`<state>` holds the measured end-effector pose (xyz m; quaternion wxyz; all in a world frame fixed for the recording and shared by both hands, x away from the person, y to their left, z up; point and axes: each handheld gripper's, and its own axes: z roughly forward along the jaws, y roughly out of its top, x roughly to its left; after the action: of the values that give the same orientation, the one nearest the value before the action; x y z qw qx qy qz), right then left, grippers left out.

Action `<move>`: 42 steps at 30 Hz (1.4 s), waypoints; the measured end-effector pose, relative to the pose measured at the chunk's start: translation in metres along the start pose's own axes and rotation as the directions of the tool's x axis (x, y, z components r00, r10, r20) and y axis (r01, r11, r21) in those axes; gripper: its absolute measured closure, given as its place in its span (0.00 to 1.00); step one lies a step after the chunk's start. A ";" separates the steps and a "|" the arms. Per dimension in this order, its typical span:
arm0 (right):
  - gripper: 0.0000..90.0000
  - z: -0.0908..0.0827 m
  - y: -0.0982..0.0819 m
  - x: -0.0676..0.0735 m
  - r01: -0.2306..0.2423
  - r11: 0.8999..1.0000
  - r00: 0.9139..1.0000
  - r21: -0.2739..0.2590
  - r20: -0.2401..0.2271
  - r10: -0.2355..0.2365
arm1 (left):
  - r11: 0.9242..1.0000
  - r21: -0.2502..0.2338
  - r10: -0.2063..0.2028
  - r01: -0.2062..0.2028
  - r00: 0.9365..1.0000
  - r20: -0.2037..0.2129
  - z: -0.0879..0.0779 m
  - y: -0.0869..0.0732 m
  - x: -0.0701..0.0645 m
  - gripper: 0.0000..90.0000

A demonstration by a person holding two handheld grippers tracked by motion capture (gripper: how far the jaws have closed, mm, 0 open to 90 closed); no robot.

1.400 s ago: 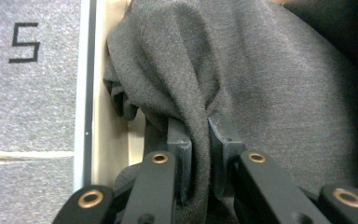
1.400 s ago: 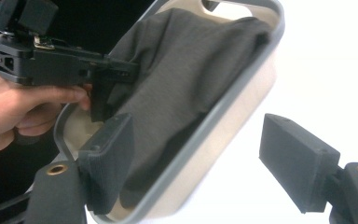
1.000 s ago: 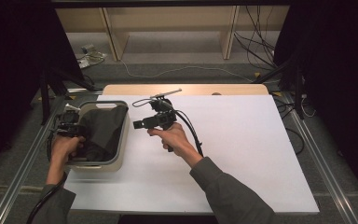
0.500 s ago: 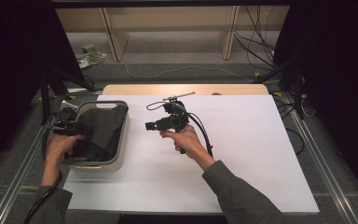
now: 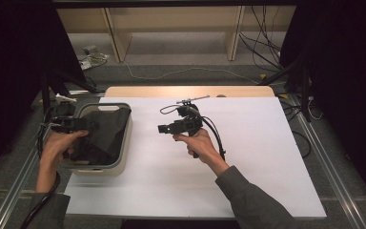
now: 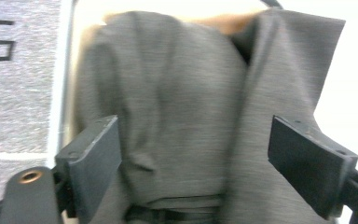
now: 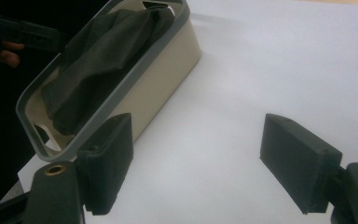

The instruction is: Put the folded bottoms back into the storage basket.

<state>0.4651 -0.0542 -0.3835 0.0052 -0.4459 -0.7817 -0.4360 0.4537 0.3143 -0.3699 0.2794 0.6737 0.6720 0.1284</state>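
Releasing dark cloth [image 5: 102, 136] into the beige bin [image 5: 119, 164] — drop looked done.
Left gripper [image 5: 83, 125] above bin, jaws just opened, empty; right gripper [image 5: 164, 128] beside bin — open, empty.

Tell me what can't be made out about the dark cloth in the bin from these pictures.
- Bin floor: hidden under the dark cloth in the high view.
- Cloth's near edge: covered by the left hand in the high view.
- Cloth's weave and folds: blurred in the left gripper view.
- Bin near end: cut off behind the right tongs' jaw in the right gripper view.
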 end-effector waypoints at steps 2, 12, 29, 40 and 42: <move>0.29 -0.001 -0.001 -0.002 -0.001 1.000 1.000 -0.003 0.003 0.001 | 1.000 0.006 0.012 -0.013 1.000 0.024 0.003 0.000 -0.007 0.18; 0.28 -0.016 -0.008 -0.011 -0.009 0.999 1.000 -0.031 0.012 0.009 | 0.997 0.010 0.071 -0.072 0.993 0.090 0.022 -0.006 -0.027 0.48; 0.27 -0.040 -0.039 -0.038 -0.037 0.998 0.999 -0.048 0.023 0.038 | 0.980 0.120 0.165 -0.162 0.986 -0.020 0.077 -0.020 -0.048 0.93; 0.27 -0.051 -0.049 -0.051 -0.044 0.998 0.997 -0.046 0.055 0.047 | 0.987 0.104 0.132 -0.126 0.990 -0.048 0.097 -0.015 -0.052 0.94; 0.27 -0.051 -0.051 -0.052 -0.042 0.998 0.997 -0.043 0.058 0.044 | 0.988 0.098 0.126 -0.122 0.991 -0.041 0.098 -0.015 -0.051 0.94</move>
<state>0.4410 -0.1363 -0.4064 -0.0176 -0.4752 -0.7624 -0.4389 0.4920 0.2440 -0.4470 0.2224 0.7236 0.6406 0.1289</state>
